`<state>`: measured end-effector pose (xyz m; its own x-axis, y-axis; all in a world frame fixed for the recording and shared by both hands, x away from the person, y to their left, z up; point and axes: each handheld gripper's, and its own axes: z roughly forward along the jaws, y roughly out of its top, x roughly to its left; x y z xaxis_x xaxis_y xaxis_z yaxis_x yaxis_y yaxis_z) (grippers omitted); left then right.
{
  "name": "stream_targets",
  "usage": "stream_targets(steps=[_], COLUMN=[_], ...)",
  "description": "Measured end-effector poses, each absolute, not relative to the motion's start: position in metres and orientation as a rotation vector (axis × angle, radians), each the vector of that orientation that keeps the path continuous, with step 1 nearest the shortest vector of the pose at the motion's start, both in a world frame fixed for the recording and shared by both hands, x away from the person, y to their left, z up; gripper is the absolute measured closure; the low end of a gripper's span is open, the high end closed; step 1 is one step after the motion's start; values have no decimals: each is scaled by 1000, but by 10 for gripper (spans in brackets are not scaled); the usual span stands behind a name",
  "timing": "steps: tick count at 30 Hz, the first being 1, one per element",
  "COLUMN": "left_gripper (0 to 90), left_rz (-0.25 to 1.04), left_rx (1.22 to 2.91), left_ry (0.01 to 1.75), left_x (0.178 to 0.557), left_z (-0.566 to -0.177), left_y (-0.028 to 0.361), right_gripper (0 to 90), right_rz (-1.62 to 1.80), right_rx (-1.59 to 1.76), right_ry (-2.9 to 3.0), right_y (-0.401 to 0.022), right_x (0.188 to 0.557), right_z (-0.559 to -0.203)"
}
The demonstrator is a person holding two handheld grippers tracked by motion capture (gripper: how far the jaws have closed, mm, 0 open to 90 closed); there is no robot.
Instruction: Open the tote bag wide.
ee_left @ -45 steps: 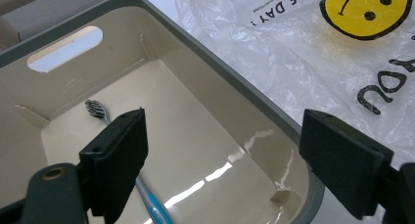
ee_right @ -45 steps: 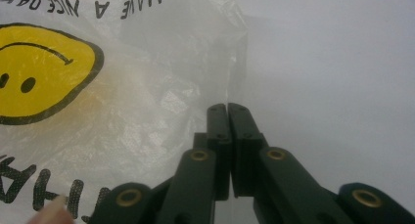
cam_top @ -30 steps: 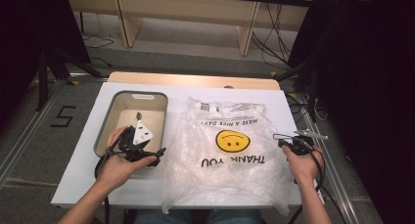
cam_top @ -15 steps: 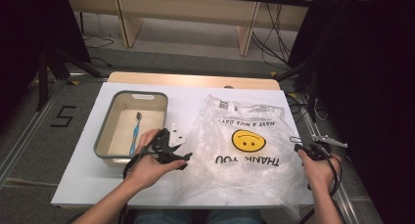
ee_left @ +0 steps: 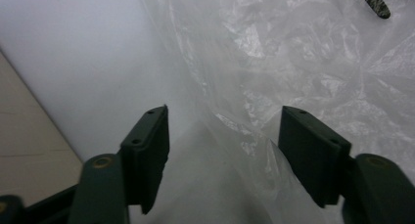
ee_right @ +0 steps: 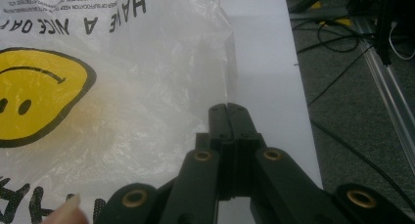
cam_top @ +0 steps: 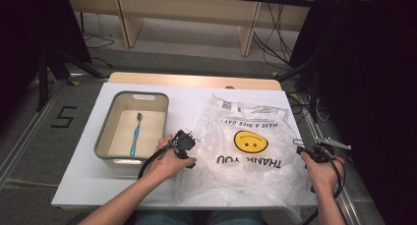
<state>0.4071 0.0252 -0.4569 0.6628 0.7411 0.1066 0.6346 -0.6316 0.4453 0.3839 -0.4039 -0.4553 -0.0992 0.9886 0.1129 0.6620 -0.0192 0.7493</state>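
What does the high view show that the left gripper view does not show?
High view alone: the grey bin with a blue toothbrush inside, the bag's yellow smiley, and the right tool. Left gripper view alone: its own jaws standing apart, crumpled film rising between them. Shared: the clear plastic bag and the white table.

The table carries a bin on its left part and a plastic bag on its right part. A toothbrush lies in the bin. The left gripper sits between bin and bag, at the bag's left edge. The right gripper sits at the bag's right edge, near the table's right side.
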Motion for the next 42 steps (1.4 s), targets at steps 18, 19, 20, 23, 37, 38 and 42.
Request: stream_targets(steps=[18, 19, 20, 23, 37, 38, 42], left_gripper=[894, 894, 894, 895, 895, 895, 894], left_rz=[322, 338, 351, 405, 549, 549, 564], left_rx=[2460, 2444, 2428, 2378, 2267, 2257, 2240], left_ry=[1133, 1143, 1146, 1158, 1219, 1235, 1251], left_x=[426, 427, 429, 434, 466, 471, 480], left_z=[-456, -454, -451, -442, -423, -421, -420], left_y=[30, 31, 32, 34, 32, 31, 28], right_gripper=[900, 900, 900, 900, 894, 898, 900], right_rz=[960, 962, 962, 965, 971, 965, 921], right_rx=[1699, 1693, 1693, 1683, 1625, 1623, 1610], right_ry=[1858, 1861, 1861, 1871, 1941, 1953, 2027], right_y=[-392, -391, -391, -388, -376, -375, -373], right_x=[384, 384, 384, 385, 390, 389, 384], right_z=[-455, -455, -455, -456, -458, -457, -455])
